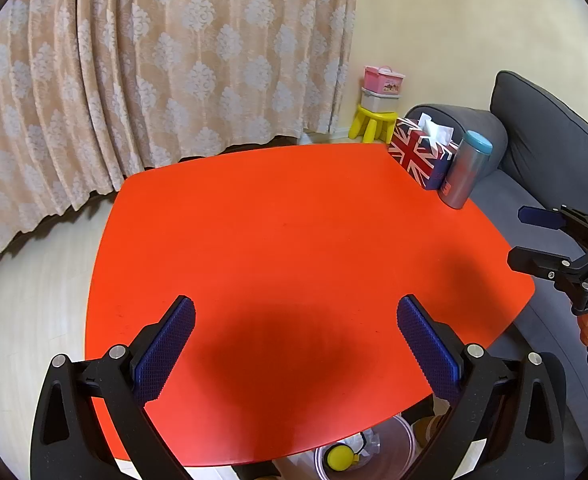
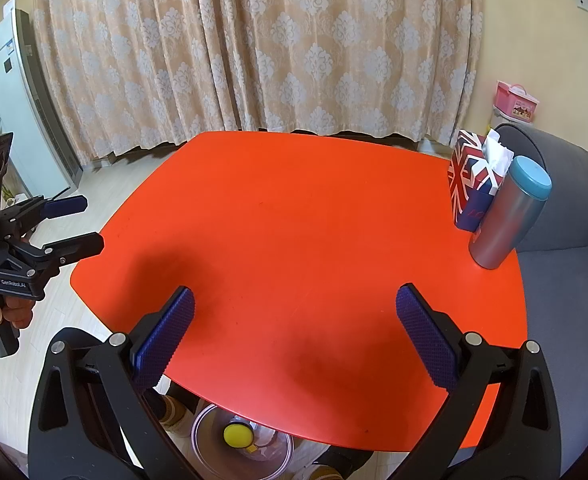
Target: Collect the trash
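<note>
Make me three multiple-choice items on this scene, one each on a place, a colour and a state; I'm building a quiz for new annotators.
1. Where does the tumbler stand?
A. on the floor
B. on the table beside the tissue box
C. on the sofa

2. What colour is the tabletop?
A. white
B. green
C. orange-red

3. How do both grippers stand?
A. open, holding nothing
B. shut on the tissue box
C. shut on the tumbler

Answers:
1. B: the tumbler stands at the edge of the table, next to the tissue box.
2. C: the tabletop is a plain orange-red.
3. A: the left gripper and the right gripper both have their fingers spread with only tabletop between them.
</note>
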{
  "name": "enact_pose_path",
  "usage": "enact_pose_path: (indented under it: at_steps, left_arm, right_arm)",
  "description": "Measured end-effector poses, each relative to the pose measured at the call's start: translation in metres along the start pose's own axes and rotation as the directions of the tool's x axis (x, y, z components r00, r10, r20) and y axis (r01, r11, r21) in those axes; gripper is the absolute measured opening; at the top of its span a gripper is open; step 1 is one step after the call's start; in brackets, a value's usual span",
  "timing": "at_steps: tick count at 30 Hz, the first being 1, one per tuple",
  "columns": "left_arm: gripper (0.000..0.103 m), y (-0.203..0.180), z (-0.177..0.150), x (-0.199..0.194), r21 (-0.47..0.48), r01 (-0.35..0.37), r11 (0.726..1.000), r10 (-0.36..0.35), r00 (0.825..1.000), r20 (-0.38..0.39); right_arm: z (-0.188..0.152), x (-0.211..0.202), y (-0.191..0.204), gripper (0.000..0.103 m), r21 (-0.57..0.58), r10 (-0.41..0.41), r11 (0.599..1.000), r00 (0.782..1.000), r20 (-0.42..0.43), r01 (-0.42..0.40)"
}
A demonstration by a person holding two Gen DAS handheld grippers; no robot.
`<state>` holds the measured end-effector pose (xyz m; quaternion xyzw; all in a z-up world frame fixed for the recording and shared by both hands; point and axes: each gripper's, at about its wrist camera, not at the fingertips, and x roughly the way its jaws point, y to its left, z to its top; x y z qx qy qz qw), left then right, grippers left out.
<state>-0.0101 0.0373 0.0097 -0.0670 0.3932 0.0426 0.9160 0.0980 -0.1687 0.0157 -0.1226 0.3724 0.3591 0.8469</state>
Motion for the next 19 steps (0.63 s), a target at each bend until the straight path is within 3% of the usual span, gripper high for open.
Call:
enact_pose_path:
  at_steps: [19]
  left_arm:
    - [0.097, -0.0041, -0.0023, 0.0029, 0.023, -0.012, 1.000, 0.012, 1.000, 0.000]
  right_arm:
    - [0.0007, 0.0001, -0.0007, 0.099, 0.000, 0.001, 1.000, 1.000, -0.001, -0.001]
